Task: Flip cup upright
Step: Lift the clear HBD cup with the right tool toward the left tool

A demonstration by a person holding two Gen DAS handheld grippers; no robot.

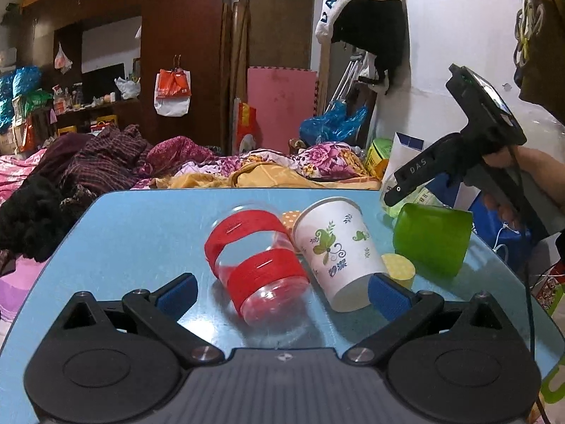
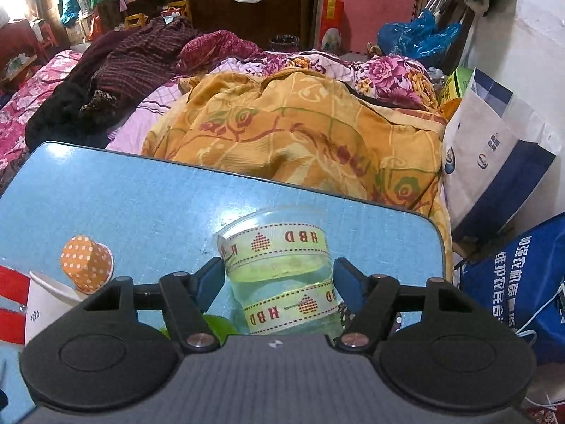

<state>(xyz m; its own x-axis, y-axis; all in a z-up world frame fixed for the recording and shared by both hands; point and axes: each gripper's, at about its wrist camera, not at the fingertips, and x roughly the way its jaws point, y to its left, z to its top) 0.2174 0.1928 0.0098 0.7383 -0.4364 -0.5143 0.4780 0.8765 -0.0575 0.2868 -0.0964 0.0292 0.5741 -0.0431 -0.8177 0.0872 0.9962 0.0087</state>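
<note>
Several cups lie on their sides on a blue table (image 1: 141,240). In the left wrist view a clear cup with red bands (image 1: 259,261) lies between my open left gripper (image 1: 282,293) fingers, next to a white paper cup with a green print (image 1: 339,251). A green cup (image 1: 432,238) lies at the right. In the right wrist view a clear cup with "HBD" ribbon (image 2: 282,268) stands mouth up between the blue pads of my right gripper (image 2: 279,282). The pads sit close to its sides with small gaps. The right gripper also shows in the left wrist view (image 1: 395,194).
A small orange dotted cup (image 2: 86,261) and a yellow dotted cup (image 1: 399,265) lie on the table. A bed with an orange blanket (image 2: 300,134) runs along the far edge. Blue and white bags (image 2: 494,162) stand at the right.
</note>
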